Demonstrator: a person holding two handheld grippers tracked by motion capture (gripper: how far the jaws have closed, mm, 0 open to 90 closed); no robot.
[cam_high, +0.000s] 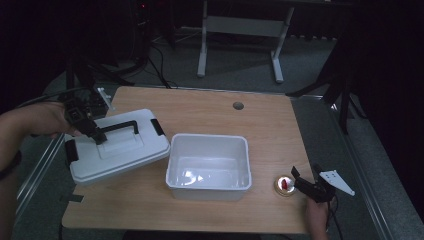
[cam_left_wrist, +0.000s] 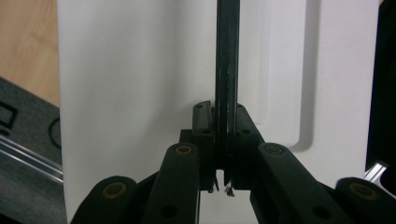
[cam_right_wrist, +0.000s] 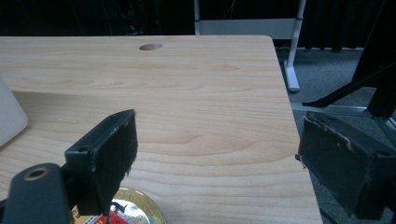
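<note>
1. Black handle fills the near field of the left gripper view, clamped edge-on between my left gripper's jaws, which are fully closed on it.
2. From the high view, I read the left gripper holding that handle at its left end. The handle belongs to the white lid, which sits tilted at the table's left edge, its right corner just beside the bin.
3. My right gripper rests at the table's right front, jaws wide apart and holding nothing. Its pads stand on either side of bare wood, with a small gold tin just below the near one; the right gripper view shows the tin at the bottom edge.
4. I judge the step in hand to be carrying the lid by its handle, with the open bin beside it the likely goal.
5. I judge the next move calls for 3 things: level the lid, square its corners to the bin's rim, and lower it evenly. Gripped off centre, the lid will tend to hang askew.
6. I would keep the right gripper clear unless the bin needs steadying.
</note>
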